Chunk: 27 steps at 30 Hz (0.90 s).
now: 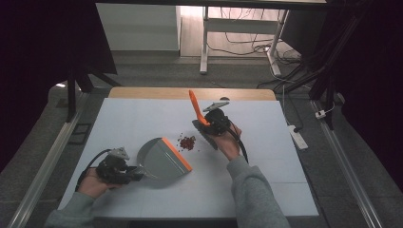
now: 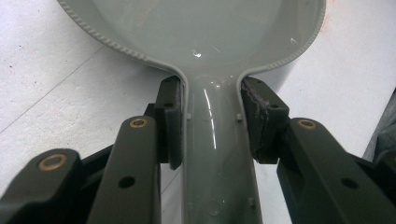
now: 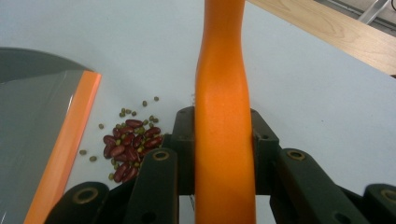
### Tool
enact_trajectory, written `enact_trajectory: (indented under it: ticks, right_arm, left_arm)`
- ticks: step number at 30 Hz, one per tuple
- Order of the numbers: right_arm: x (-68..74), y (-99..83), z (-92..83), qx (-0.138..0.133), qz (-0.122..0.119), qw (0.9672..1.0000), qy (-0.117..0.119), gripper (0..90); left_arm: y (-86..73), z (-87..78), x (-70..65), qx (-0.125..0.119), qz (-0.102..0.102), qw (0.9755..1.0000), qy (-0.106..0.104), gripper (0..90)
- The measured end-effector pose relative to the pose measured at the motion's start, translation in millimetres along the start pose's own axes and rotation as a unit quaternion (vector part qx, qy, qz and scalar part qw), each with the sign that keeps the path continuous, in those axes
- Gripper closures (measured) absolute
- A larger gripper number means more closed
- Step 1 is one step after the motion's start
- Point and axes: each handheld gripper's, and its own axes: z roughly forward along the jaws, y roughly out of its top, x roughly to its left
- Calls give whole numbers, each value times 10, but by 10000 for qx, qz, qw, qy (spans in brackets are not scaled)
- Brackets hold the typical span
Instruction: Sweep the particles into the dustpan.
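Observation:
A grey dustpan (image 1: 159,159) with an orange lip (image 1: 177,154) lies on the pale blue mat, its mouth facing right. My left gripper (image 1: 138,174) is shut on its handle; in the left gripper view the pads (image 2: 173,116) press both sides of the dustpan's handle (image 2: 212,144). A small heap of red and green beans (image 1: 187,142) lies just right of the lip. My right gripper (image 1: 209,124) is shut on a brush's orange handle (image 1: 195,105), which sticks up and back. In the right gripper view the orange handle (image 3: 224,93) runs between the jaws, with the beans (image 3: 130,147) and the dustpan (image 3: 32,116) to its left.
The pale blue mat (image 1: 266,180) covers most of the table, with a wooden strip (image 1: 190,92) bare along the far edge. A white power strip (image 1: 298,135) lies on the floor to the right. Desk legs and cables stand beyond the table.

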Motion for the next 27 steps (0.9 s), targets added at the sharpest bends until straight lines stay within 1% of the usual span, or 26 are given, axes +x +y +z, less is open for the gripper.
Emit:
enact_trajectory:
  ticks: [4, 5, 9, 12, 15, 16, 20, 24, 26, 27]
  right_arm:
    - [34, 46, 97, 110, -65, 9999, -2, 704]
    - [38, 53, 121, 131, -97, 9999, -36, 704]
    - [26, 84, 209, 212, -57, 9997, -75, 705]
    - [30, 112, 243, 231, -39, 9997, -94, 705]
    - [57, 128, 266, 264, -114, 9995, -109, 705]
    - [60, 130, 275, 275, -146, 9994, -147, 705]
    - [55, 143, 310, 305, -141, 9993, -192, 706]
    - [64, 172, 359, 383, -173, 9989, -226, 706]
    - [78, 194, 395, 463, -208, 9984, -253, 707]
    - [93, 204, 416, 467, -165, 9984, -257, 707]
  left_arm:
    - [8, 9, -2, -3, -3, 10000, -12, 614]
    - [9, 8, 1, 4, 11, 10000, -14, 614]
    - [10, 11, 1, -2, 4, 10000, -26, 614]
    - [11, 11, 6, 0, 1, 10000, -37, 614]
    - [12, 14, 8, -1, -6, 10000, -41, 614]
    - [13, 14, 10, 5, -2, 10000, -43, 614]
    - [15, 16, 9, 6, -7, 10000, -46, 614]
    - [15, 12, 6, 2, -5, 10000, -44, 614]
    - [16, 9, 5, 6, -1, 10000, -45, 614]
    - [16, 9, 4, 8, 2, 10000, -42, 614]
